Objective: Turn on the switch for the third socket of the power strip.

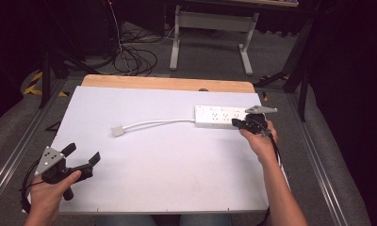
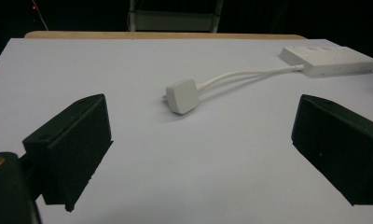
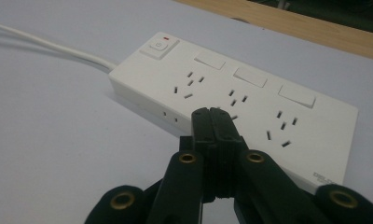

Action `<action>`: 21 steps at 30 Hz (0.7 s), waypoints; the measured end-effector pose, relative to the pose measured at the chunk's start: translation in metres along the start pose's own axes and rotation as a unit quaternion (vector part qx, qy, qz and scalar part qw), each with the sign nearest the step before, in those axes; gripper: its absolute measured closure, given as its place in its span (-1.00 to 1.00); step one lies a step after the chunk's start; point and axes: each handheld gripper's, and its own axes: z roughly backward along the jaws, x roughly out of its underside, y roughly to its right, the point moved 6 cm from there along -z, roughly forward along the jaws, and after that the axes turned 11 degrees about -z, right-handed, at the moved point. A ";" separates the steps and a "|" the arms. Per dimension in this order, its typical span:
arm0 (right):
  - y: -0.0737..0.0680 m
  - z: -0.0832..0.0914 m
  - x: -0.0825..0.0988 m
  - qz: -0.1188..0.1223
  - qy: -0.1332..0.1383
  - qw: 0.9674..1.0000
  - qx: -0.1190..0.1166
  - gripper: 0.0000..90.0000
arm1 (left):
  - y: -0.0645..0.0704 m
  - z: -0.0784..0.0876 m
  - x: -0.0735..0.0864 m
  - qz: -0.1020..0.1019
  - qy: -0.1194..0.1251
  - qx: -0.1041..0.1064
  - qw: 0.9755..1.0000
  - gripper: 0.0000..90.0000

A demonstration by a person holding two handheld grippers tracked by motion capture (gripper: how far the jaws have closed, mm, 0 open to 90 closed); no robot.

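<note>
The power strip [image 1: 219, 117] lies right of centre in the high view, long axis across the frame, cord [image 1: 158, 123] trailing left to the plug [image 1: 117, 131]. Right gripper [image 1: 237, 123] clenched empty at its near edge; left gripper [image 1: 83, 160] released, lower left.

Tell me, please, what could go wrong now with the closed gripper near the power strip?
1. The shut right gripper points at the power strip; a push might slide the light strip instead of pressing its switch.
2. The cable may drag the loose plug along.

A white-topped table [image 1: 144, 160] carries a white power strip [image 1: 217, 116], its cord [image 1: 158, 122] and plug [image 1: 117, 131].
</note>
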 end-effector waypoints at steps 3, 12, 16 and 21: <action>-0.004 0.001 0.005 0.003 0.007 1.000 -0.004 1.00 | 0.001 -0.001 0.000 0.000 0.001 0.001 1.000 -0.88; -0.013 0.011 0.018 0.004 0.026 1.000 -0.006 1.00 | 0.002 -0.002 -0.002 -0.002 0.003 0.006 1.000 -0.88; -0.018 0.016 0.024 0.009 0.029 0.999 -0.011 1.00 | 0.003 -0.003 -0.004 0.000 0.006 0.010 1.000 -0.88; -0.022 0.021 0.029 0.011 0.034 0.999 -0.011 1.00 | 0.003 -0.003 -0.005 0.000 0.008 0.011 1.000 -0.88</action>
